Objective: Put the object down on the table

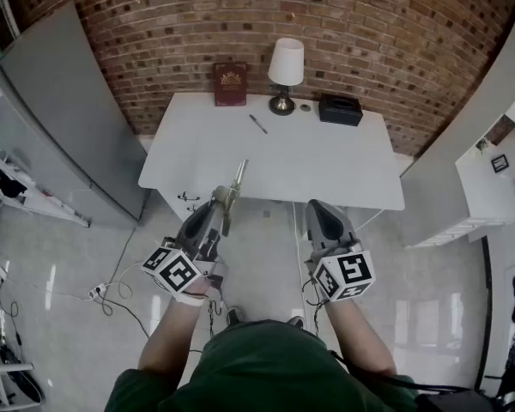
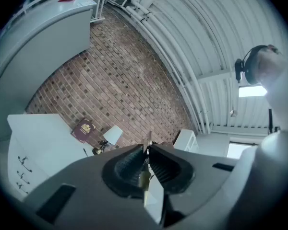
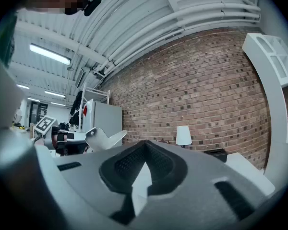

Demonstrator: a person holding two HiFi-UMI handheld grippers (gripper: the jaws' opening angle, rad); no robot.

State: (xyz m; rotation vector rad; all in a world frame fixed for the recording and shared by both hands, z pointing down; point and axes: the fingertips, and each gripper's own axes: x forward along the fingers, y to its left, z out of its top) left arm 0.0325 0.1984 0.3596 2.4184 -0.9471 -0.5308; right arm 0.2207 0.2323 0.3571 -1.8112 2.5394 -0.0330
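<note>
A slim metal object (image 1: 237,181) with a brass-coloured part sticks out of my left gripper (image 1: 226,199), which is shut on it. Its tip points at the front edge of the white table (image 1: 326,166) and hangs over that edge. In the left gripper view the metal object (image 2: 145,176) runs between the closed pads and its tip shows past them. My right gripper (image 1: 319,209) is shut with nothing in it, held in the air just in front of the table edge. The right gripper view shows its pads (image 3: 156,164) pressed together.
At the back of the table stand a dark red book (image 1: 230,84), a white-shaded lamp (image 1: 285,69), a small round thing (image 1: 305,107) and a black box (image 1: 340,109). A pen (image 1: 257,124) lies nearer the middle. Grey cabinets (image 1: 64,110) flank the left, white shelving (image 1: 489,170) the right.
</note>
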